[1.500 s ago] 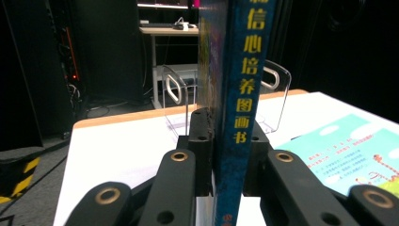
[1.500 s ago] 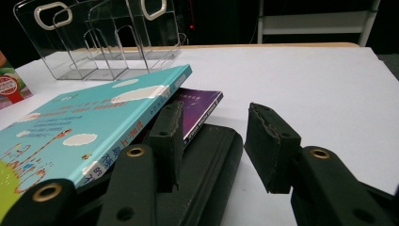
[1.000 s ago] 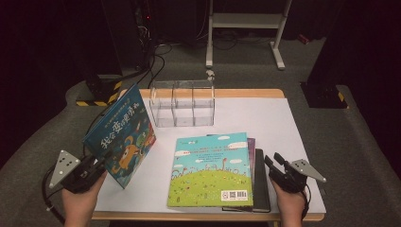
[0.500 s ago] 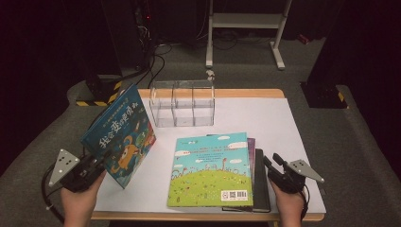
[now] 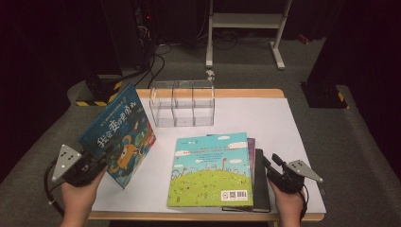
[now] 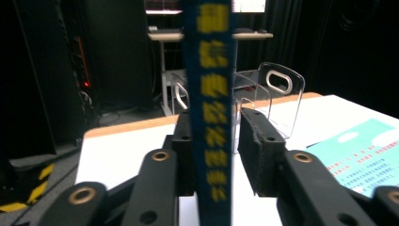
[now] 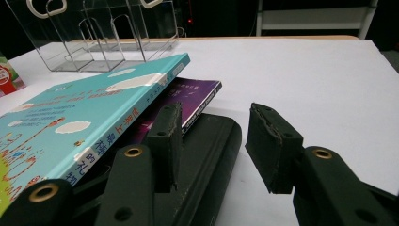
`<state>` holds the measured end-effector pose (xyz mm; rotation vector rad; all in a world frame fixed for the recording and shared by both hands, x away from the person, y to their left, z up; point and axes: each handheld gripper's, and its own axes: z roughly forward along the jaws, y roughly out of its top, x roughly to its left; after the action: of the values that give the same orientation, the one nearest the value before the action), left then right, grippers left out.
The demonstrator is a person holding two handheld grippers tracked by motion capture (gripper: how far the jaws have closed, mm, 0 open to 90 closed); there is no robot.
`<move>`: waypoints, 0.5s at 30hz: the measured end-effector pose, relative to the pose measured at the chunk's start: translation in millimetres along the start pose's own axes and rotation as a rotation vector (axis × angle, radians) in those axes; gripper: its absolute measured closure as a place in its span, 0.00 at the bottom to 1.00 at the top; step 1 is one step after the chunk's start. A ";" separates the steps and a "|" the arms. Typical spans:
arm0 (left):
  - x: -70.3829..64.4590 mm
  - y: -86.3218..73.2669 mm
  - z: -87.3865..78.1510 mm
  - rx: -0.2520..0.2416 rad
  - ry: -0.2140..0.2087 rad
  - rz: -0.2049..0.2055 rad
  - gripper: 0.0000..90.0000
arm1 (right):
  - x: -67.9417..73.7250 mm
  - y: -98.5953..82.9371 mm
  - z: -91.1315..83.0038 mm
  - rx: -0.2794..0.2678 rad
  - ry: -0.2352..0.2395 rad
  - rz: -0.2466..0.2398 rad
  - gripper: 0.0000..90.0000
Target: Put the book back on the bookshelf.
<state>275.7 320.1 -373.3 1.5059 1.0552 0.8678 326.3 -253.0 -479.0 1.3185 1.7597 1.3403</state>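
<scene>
Tilting farther upright than a moment earlier, the blue book (image 5: 119,135) stood on its lower edge near the table's (image 5: 293,123) left edge, its spine pinched in the left gripper (image 5: 97,163), seemingly bound for the clear rack (image 5: 182,101) by the far edge. Near the front right corner, the right gripper (image 5: 269,163) hung spread beside the stacked books (image 5: 213,170).

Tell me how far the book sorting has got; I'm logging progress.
Nothing looks filed yet: the clear organizer holds no books. In hand: the left gripper holds the blue book upright by its spine. Left: the stack beside the open right gripper still lies flat on the table.
</scene>
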 end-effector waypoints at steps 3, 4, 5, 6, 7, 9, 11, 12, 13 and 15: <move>-0.6 2.8 3.8 0.011 0.002 0.015 0.81 | 0.2 -0.2 -0.4 0.000 0.000 0.000 0.61; -0.8 4.3 5.3 0.016 0.004 0.021 0.81 | 0.2 -0.1 -0.6 0.000 0.000 -0.001 0.61; -0.4 5.2 6.3 0.015 0.002 0.019 0.82 | 0.2 -0.1 -0.8 0.000 0.000 0.000 0.61; 0.3 5.9 7.0 0.011 -0.004 0.013 0.82 | 0.0 -0.2 -0.7 -0.001 0.000 0.002 0.61; 1.8 7.1 8.0 0.009 -0.019 0.000 0.82 | -0.1 -0.3 -0.6 0.000 0.001 0.003 0.61; 3.4 8.4 9.4 0.009 -0.042 -0.007 0.82 | 0.0 -0.7 -0.2 0.002 0.002 0.001 0.61; 4.0 9.5 10.6 0.011 -0.054 -0.018 0.82 | 0.2 -0.8 0.3 0.004 0.001 0.000 0.61; 3.8 10.1 11.0 0.009 -0.052 -0.021 0.82 | 0.2 -0.9 0.5 0.006 0.003 0.000 0.61; 3.4 10.8 11.5 0.008 -0.050 -0.021 0.81 | 0.4 -1.1 0.8 0.007 0.003 0.001 0.61; 2.7 12.6 12.2 0.010 -0.042 -0.028 0.79 | 1.0 -1.5 1.4 0.008 0.005 0.000 0.61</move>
<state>290.1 317.8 -363.1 1.5077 1.0485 0.8091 326.5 -251.7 -480.7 1.3208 1.7699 1.3394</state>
